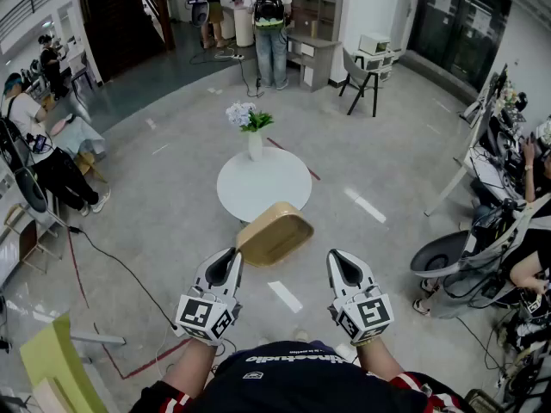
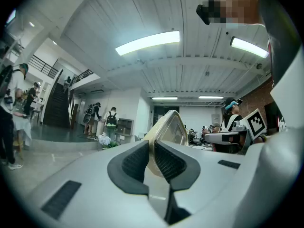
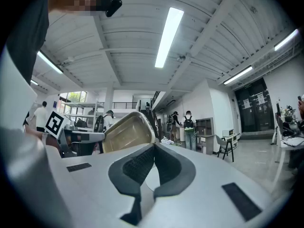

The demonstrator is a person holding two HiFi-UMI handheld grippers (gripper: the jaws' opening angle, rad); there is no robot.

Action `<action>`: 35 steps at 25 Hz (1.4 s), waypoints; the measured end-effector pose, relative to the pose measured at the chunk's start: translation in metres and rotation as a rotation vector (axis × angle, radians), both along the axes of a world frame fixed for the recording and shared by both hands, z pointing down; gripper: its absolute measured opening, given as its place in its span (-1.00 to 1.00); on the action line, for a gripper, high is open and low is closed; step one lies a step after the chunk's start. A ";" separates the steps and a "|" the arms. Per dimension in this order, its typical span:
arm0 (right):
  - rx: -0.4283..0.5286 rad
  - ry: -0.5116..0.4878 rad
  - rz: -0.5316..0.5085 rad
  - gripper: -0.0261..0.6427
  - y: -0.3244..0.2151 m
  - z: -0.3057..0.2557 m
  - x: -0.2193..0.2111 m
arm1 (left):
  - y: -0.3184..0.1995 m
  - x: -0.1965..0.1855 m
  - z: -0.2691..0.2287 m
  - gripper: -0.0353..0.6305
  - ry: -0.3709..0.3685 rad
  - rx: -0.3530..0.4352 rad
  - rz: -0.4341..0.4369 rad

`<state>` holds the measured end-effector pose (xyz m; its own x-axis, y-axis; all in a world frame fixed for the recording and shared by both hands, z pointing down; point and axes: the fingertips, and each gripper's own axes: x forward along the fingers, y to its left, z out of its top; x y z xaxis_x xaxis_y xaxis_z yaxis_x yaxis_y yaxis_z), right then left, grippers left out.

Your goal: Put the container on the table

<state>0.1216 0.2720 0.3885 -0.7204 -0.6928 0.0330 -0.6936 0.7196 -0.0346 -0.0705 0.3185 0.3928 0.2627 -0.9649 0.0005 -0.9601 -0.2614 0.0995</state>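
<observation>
Container (image 1: 274, 232) is in the air, tilted, its rim clamped in your left hand-held gripper (image 1: 231, 258), near the round white tabletop (image 1: 275, 188) but not on it. Your right hand-held gripper (image 1: 338, 261) is closed on nothing. Reaching forward and setting it down are left.

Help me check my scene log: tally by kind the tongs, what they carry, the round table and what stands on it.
Tongs: 2, the left tongs and the right tongs
Container: 1, gripped by the left tongs
Round table: 1
Vase of flowers: 1
Total: 5
</observation>
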 end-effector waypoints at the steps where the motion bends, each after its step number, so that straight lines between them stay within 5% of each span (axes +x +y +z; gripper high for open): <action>1: 0.000 -0.001 0.000 -0.91 0.000 0.000 0.000 | 0.000 0.000 0.000 -0.74 0.000 -0.001 -0.001; 23: 0.003 -0.035 -0.010 -0.89 -0.021 -0.006 0.005 | -0.020 0.003 0.003 -0.74 0.013 -0.018 -0.008; 35: 0.002 -0.044 -0.043 -0.89 -0.033 -0.002 0.036 | -0.036 0.037 0.006 -0.74 0.024 -0.028 -0.015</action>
<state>0.1576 0.2385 0.3865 -0.7505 -0.6608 -0.0010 -0.6595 0.7491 -0.0629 -0.0339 0.2820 0.3991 0.2487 -0.9683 0.0214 -0.9610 -0.2440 0.1301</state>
